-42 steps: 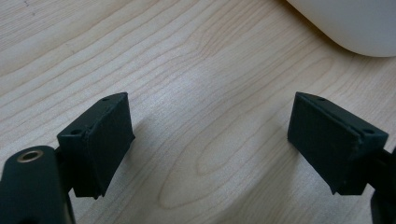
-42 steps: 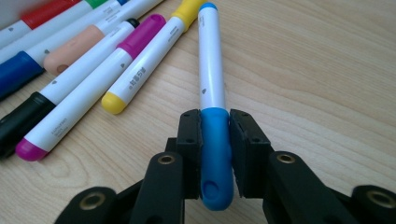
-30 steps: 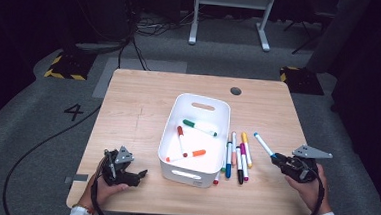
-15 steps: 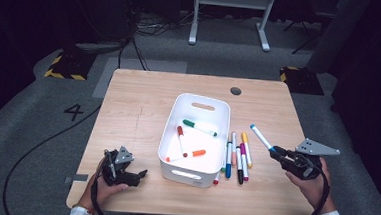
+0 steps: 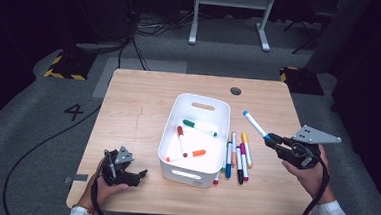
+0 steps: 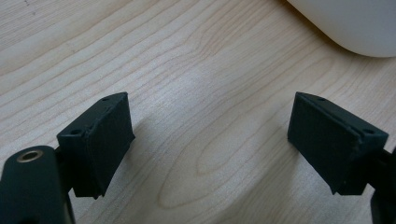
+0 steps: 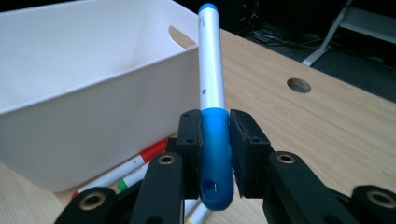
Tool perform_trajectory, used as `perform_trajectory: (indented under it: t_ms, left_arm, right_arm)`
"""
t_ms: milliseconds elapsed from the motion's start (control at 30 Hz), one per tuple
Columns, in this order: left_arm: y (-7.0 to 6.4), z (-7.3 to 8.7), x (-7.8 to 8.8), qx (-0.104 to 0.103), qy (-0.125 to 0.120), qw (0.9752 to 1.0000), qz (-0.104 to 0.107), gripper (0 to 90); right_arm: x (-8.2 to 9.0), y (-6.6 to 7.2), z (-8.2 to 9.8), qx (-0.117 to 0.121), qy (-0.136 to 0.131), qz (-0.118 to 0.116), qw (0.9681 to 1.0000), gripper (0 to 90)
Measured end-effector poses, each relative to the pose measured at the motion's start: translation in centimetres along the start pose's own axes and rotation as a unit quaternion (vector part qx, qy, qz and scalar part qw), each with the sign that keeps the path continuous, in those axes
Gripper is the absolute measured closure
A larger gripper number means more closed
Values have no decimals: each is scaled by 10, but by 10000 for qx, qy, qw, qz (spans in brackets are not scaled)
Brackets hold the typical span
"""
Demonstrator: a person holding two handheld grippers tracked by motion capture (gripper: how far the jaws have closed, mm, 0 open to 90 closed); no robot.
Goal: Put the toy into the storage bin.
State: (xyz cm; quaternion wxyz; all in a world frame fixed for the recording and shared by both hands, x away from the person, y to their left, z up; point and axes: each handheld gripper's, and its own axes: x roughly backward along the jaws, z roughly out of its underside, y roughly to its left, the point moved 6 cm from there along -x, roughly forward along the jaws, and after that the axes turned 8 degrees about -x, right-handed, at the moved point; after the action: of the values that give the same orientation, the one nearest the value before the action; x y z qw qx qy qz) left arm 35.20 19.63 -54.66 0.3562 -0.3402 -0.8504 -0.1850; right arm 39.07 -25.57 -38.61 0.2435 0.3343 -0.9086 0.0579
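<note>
- At the right edge of the table (image 5: 144,99), we see the right gripper (image 5: 271,139) held up above the wood, its jaws clamped on a blue marker (image 5: 254,124).
- Seen from the right gripper view, the marker's blue cap (image 7: 215,158) sits squarely between the two black pads, which press on it from both sides; the cap's rounded end pokes out just below the pads, toward the camera.
- We note the white barrel of the blue marker (image 7: 211,56) running straight out beyond the jaw tips, ending in a small blue end.
- From the high view, the marker slants up and to the left from the jaws, its far end pointing toward the white bin (image 5: 174,131) and hanging above the bare wood just right of it.
- Between the bin and that hand, we see a row of loose markers (image 5: 238,155) lying on the table, touching or nearly touching one another.
- Inside the bin lie a green marker (image 5: 200,127), a red marker (image 5: 182,139) and an orange marker (image 5: 188,155).
- Near the front left corner, the left gripper (image 5: 136,177) rests low on the table, jaws spread wide with only wood between them; a curve of the white bin (image 6: 345,23) shows beyond them.
</note>
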Motion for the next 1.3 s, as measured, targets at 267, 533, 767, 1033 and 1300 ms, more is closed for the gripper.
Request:
perform_trajectory:
  t_ms: [267, 533, 767, 1033, 1300]
  left_arm:
    - [0, 0, 0, 2, 0, 10000, -1, 141]
    - [0, 0, 0, 0, 0, 10000, -1, 141]
    - [0, 0, 0, 0, 0, 10000, -1, 142]
    - [0, 0, 0, 0, -1, 10000, 1, 141]
    - [0, 0, 0, 0, -1, 10000, 0, 142]
  right_arm:
    - [-6, 16, -20, 205, -36, -155, 9997, 752]
    - [-18, 34, -31, 354, 14, -351, 9988, 752]
    - [-32, 54, -38, 522, 79, -523, 9972, 752]
    - [-46, 76, -44, 648, 179, -738, 9950, 752]
    - [-62, 96, -46, 797, 383, -985, 9912, 752]
